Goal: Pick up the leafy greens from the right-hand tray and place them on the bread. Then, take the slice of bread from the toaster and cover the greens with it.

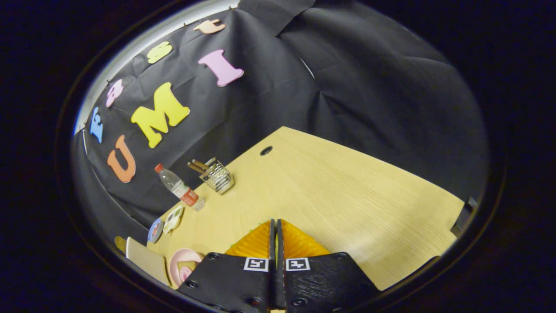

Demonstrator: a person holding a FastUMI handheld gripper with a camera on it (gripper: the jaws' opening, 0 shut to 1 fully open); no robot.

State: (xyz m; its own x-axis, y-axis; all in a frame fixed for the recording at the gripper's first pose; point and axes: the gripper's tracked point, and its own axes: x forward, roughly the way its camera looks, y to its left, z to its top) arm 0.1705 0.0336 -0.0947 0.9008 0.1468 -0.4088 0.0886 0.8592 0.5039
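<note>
- green is what i look for first: a thin ragged strip of leafy greens (pixel 259 223) shows at the very tip of my tongs (pixel 276 221), peeking past the left finger.
- the two fingers of the tongs are pressed together with barely a slit between them; the greens sit right at that slit, but most of the leaf is hidden behind the fingers, so i cannot tell whether both fingers actually pinch it.
- the tongs are tilted over the pale wooden tabletop (pixel 347 191), which is bare ahead of the fingers.
- off to the left of the fingers i count one pink plate (pixel 180 261) with something small on it, too blurred to name.
- just beside that plate lies one flat beige board (pixel 145 259).
- farther along that left edge sit two small dishes (pixel 165 224), close together.
- beyond them stands one clear water bottle (pixel 180 188) with a red cap.
- near the bottle, one wire rack (pixel 217 176) holds brown sticks.
- one dark round hole (pixel 266 150) marks the tabletop's far end.
</note>
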